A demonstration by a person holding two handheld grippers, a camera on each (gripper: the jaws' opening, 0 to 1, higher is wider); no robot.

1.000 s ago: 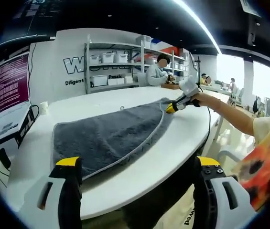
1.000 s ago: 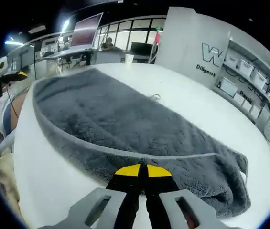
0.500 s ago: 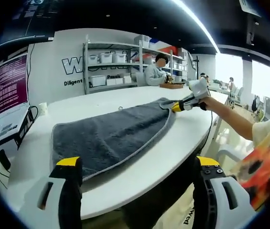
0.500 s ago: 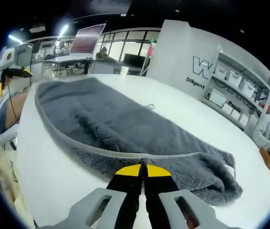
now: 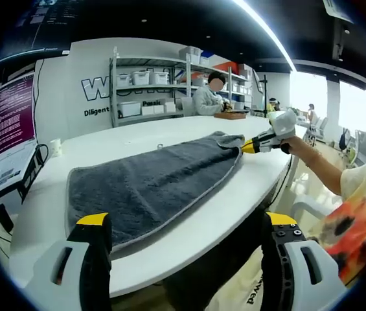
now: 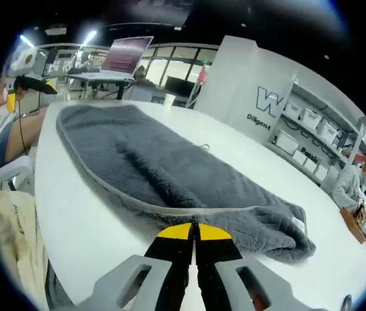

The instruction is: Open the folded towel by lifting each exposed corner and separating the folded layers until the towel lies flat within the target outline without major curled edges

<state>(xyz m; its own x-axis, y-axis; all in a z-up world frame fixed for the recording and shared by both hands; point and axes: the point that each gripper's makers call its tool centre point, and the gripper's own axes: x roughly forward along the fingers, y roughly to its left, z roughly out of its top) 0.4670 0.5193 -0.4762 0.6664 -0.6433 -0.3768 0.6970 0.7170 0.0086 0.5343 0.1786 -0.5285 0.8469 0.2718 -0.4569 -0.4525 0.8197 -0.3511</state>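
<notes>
Left gripper view: a grey towel (image 5: 150,184) lies on a white table (image 5: 247,188), stretched from the near left corner away toward the far right; its pile is plush, a paler piped hem runs along the near edge in one long curve, and the far end is bunched into a small raised fold. The left gripper (image 5: 189,259) stands low in the foreground, off the table edge, jaws spread wide with yellow-capped tips and nothing between them. The right gripper (image 5: 251,146) comes in from the right at the towel's far end, on a bare arm (image 5: 319,162), its yellow tip just beside the hem; whether it touches the cloth I cannot tell from here. Behind the table: shelves (image 5: 163,84) with white bins, a seated person (image 5: 210,97), a screen (image 5: 4,120) at left, a cup (image 5: 56,147) near it. Right gripper view: the same towel (image 6: 163,172) runs away from the camera toward the upper left, mostly smooth, with a soft lengthwise ridge and a doubled, rumpled end at lower right where a white tag (image 6: 297,222) shows. The right gripper (image 6: 194,234) has its black jaws pressed together, yellow tips at the near hem; whether cloth is caught between them cannot be told. The left gripper (image 6: 30,83) shows small at far left, beyond the towel's far end. A laptop (image 6: 121,58) stands on a desk behind.
</notes>
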